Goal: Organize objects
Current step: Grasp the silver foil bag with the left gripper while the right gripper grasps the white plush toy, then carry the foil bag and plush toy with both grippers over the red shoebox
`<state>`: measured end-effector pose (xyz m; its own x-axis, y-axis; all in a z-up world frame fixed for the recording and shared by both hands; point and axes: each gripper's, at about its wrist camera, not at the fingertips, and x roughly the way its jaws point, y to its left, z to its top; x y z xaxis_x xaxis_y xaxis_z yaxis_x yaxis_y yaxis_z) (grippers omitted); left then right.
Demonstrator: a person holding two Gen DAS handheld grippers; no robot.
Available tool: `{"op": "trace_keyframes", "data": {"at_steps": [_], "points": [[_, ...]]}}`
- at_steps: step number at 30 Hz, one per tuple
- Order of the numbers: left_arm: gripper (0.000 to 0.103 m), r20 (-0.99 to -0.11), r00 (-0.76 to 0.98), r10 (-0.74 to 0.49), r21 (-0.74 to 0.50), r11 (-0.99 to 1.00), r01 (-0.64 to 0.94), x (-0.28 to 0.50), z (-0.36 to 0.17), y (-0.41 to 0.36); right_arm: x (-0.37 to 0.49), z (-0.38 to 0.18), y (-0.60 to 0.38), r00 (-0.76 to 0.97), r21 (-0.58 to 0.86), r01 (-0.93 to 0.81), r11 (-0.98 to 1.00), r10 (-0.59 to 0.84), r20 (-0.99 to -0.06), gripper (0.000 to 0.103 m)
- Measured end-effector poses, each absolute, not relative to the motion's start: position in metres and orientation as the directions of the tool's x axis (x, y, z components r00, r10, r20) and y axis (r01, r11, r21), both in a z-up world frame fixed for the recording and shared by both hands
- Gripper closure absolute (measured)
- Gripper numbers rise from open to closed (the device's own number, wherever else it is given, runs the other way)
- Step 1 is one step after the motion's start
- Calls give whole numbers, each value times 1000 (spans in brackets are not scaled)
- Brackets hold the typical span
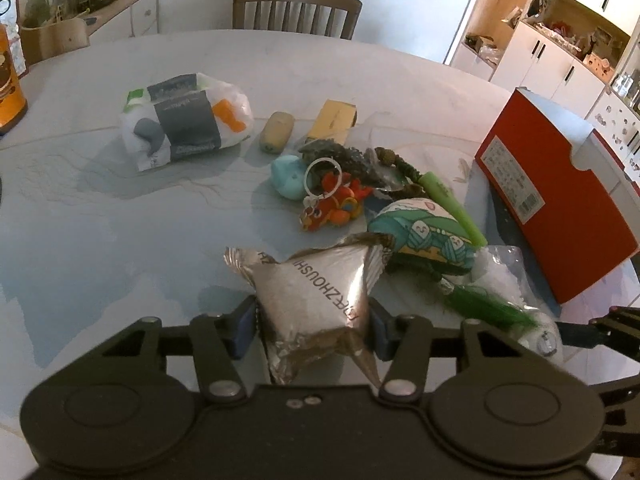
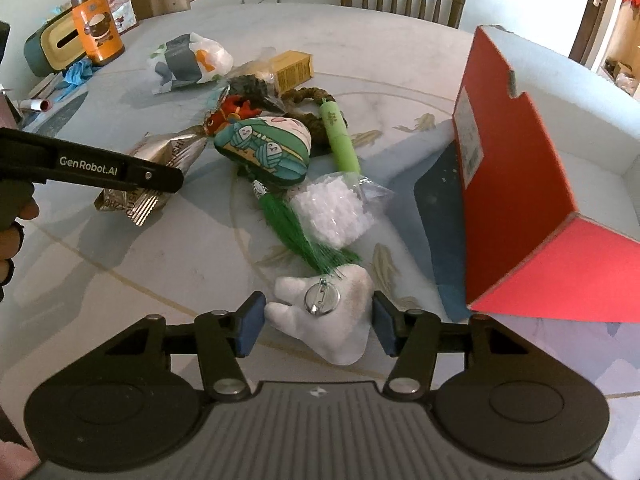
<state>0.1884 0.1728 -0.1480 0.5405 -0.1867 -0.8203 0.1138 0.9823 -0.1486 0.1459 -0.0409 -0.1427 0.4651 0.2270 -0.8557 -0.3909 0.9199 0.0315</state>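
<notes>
- Left wrist view: the left gripper has its two blue pads pressed against the sides of a silver foil packet, so it looks closed on it. The packet sits at the near edge of a pile of small things on the table.
- The packet is probably light, crinkly and slippery. Its puffed middle gives under pressure, so a hold across the body, as here, should be safer than one on the crimped ends.
- This gripper comes in low and roughly level, pointing toward the red box on its right.
- Right wrist view: the right gripper is open, and its pads flank a white plush toy with a metal pin on top. The right pad looks to be touching it; the left stands just apart.
- The toy is soft and light, and is best squeezed across its thick body, clear of the pin.
- The gripper lies low over the table, with the open red box near on its right.
</notes>
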Motion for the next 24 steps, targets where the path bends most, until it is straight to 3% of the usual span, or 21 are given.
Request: {"op": "trace_keyframes", "data": {"at_steps": [10, 24], "points": [[50, -788, 580, -207, -153, 978, 141, 168, -110, 163, 135, -92, -63, 523, 52, -387, 921, 265, -810, 47], [49, -734, 643, -219, -111, 973, 204, 161, -48, 83, 154, -36, -131, 557, 120, -386, 915, 334, -760, 47]]}}
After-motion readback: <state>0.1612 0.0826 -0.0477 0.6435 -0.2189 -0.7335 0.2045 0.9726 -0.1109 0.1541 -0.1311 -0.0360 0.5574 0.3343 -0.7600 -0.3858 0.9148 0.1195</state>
